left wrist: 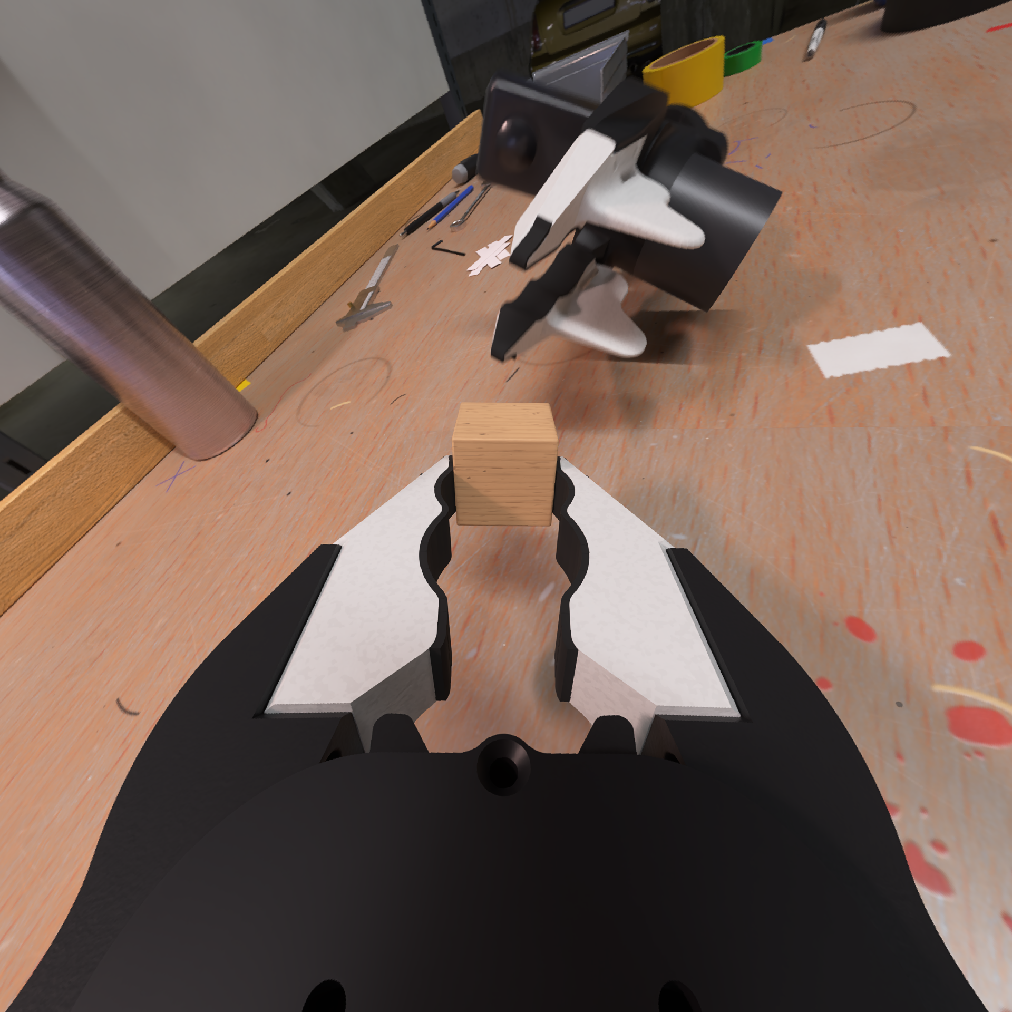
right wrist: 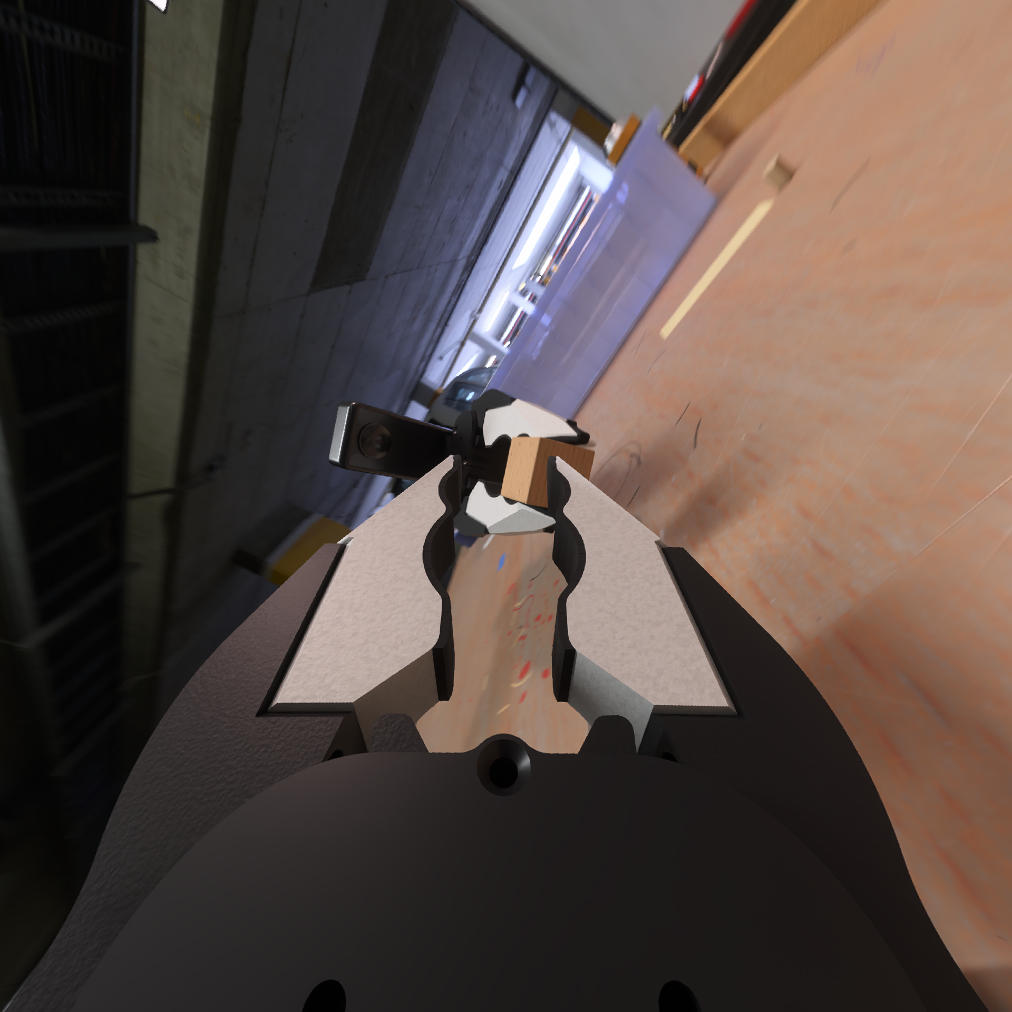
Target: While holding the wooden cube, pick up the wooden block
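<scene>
My left gripper [left wrist: 502, 465] is shut on the wooden cube [left wrist: 502, 465], a small light-wood cube held at its fingertips a little above the table [left wrist: 766, 547]. My right gripper [left wrist: 512, 304] hovers beyond it over the table, rolled on its side, with its jaws apart and empty. In the right wrist view, my right gripper [right wrist: 504, 465] is open and points at the left gripper [right wrist: 553, 479] holding the cube [right wrist: 525, 471]. A pale wooden bar [right wrist: 717, 268] and a small tan piece [right wrist: 777, 172] lie far off on the table, blurred.
A metal cylinder [left wrist: 126, 328] stands at the left by the table's raised wooden rail [left wrist: 274, 290]. Pens [left wrist: 438, 211], a caliper [left wrist: 367, 295], a hex key [left wrist: 446, 249], yellow tape [left wrist: 690, 68], green tape [left wrist: 742, 57] and a white patch [left wrist: 876, 350] lie farther back.
</scene>
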You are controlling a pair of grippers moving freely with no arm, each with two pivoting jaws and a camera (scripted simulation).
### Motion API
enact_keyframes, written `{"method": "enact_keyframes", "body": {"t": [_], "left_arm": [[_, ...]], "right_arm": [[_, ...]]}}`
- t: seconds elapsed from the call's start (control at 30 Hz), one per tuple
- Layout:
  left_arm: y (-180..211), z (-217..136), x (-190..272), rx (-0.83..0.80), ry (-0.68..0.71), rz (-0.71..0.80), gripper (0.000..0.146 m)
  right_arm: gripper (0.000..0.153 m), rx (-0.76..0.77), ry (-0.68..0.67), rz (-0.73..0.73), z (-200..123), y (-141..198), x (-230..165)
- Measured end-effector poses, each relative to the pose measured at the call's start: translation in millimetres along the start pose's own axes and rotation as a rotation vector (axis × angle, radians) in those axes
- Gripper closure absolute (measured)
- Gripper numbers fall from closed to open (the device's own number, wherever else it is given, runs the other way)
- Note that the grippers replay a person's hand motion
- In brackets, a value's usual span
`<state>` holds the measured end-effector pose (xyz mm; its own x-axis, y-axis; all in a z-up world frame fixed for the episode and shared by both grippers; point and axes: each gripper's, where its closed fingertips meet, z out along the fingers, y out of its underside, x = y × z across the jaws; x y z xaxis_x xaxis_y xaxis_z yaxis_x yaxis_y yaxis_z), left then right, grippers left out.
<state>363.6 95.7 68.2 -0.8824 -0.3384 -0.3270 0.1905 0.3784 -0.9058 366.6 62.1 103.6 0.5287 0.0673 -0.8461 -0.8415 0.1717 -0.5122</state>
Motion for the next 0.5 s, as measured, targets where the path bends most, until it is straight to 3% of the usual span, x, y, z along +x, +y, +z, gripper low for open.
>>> {"method": "enact_keyframes", "body": {"t": [0.07,0.23,0.4,0.5], "left_arm": [[2,-2,-5,-0.006,-0.016,-0.011,0.112],[13,-3,-21,-0.064,-0.093,-0.017,0.112],[5,-11,-37,-0.035,-0.220,0.011,0.112],[-5,-17,-41,0.005,-0.277,0.057,0.112]], "right_arm": [[0.122,0.038,0.035,-0.133,-6,-9,-3],[0.126,0.069,0.278,-0.457,-17,-19,18],[0.129,-0.036,0.382,-0.690,-17,-39,14],[0.141,-0.195,0.406,-0.814,2,-61,14]]}}
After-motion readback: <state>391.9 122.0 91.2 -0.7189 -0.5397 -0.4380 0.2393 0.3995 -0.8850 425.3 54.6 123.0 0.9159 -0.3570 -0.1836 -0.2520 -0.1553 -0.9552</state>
